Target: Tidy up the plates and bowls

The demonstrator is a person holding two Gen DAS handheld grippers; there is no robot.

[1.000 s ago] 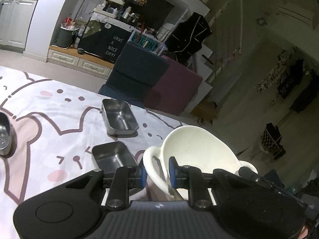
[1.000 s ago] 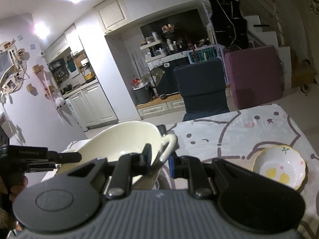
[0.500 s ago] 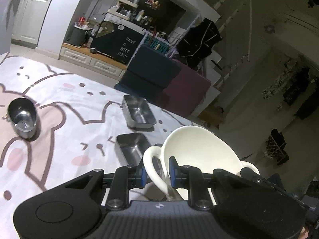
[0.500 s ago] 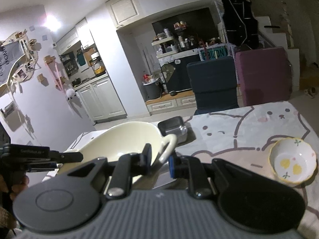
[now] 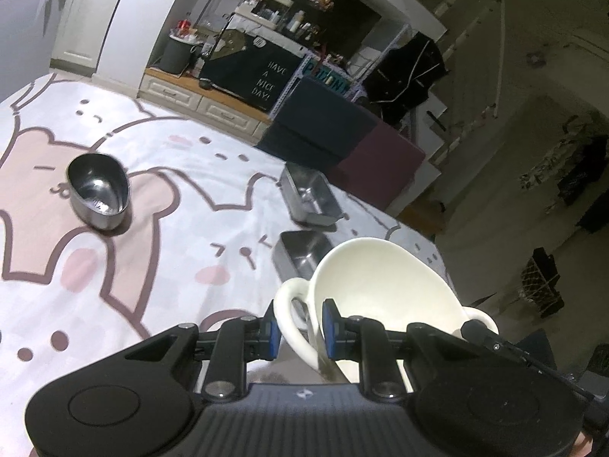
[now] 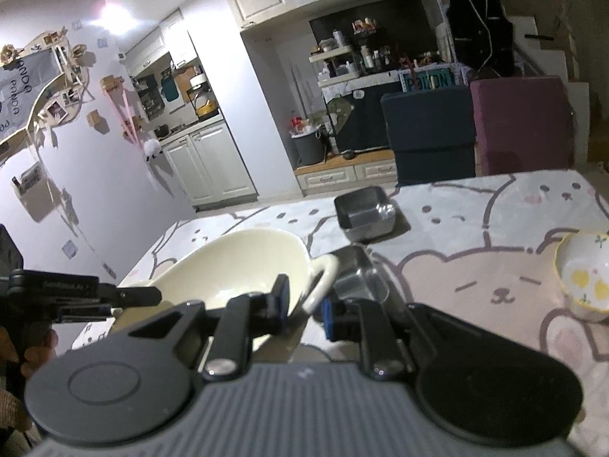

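Left wrist view: both tongs, left tongs (image 5: 298,333) and right tongs (image 6: 304,306), clench the cream bowl's (image 5: 384,285) loop handles above the table (image 5: 160,228). Carrying step; next, probably lower it level.

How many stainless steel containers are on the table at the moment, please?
3: an oval steel bowl at the left, a rectangular steel tray farther back, and a second rectangular steel tray partly behind the cream two-handled bowl. Others may be hidden.

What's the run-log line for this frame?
left gripper: shut on bowl handle | right gripper: shut on opposite handle | cream bowl: held above tablecloth | steel trays: on table
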